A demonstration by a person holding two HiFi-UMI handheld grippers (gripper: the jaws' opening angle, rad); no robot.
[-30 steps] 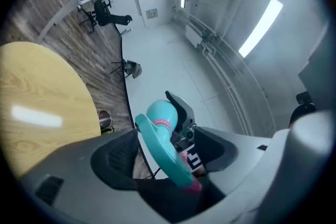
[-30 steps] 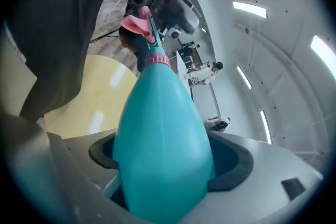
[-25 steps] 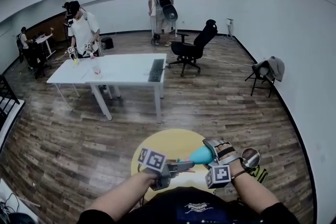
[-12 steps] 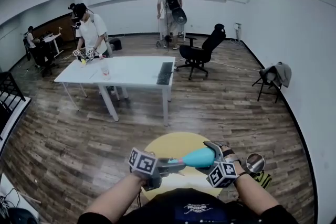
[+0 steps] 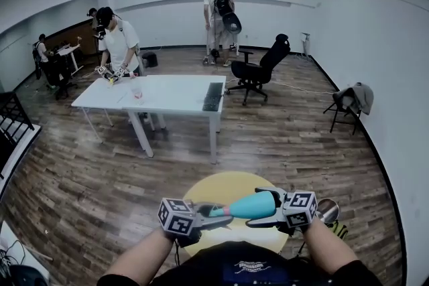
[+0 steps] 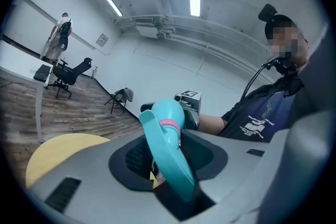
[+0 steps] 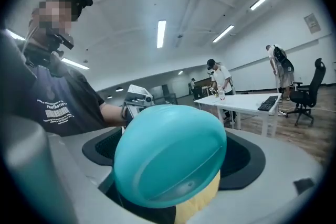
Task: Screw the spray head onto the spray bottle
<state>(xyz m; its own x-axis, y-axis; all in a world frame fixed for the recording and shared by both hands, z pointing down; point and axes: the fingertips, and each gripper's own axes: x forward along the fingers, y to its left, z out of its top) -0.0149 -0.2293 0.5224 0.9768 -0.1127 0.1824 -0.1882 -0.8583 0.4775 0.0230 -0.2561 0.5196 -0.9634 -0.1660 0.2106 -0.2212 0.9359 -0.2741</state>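
A teal spray bottle (image 5: 251, 205) lies roughly level between my two grippers, above a round yellow table (image 5: 204, 188). My left gripper (image 5: 218, 213) is shut on the teal spray head (image 6: 167, 157), whose trigger is wedged between the jaws; these jaws have just been closing. A pink collar ring (image 6: 170, 124) joins the head to the bottle body (image 6: 169, 110). My right gripper (image 5: 269, 208) surrounds the bottle's round base (image 7: 168, 160). Its jaws have just been opening and stand wide, with a gap showing beside the base.
A white table (image 5: 167, 94) with a keyboard (image 5: 213, 96) stands mid-room, with a person (image 5: 119, 43) working at it. A black office chair (image 5: 258, 70) and another person (image 5: 218, 10) are behind it. A folding chair with a cloth (image 5: 348, 100) stands by the right wall.
Both grippers have risen and the bottle has come closer to level. The right gripper has rolled, turning its marker cube upward. The left gripper has shifted left with the spray head.
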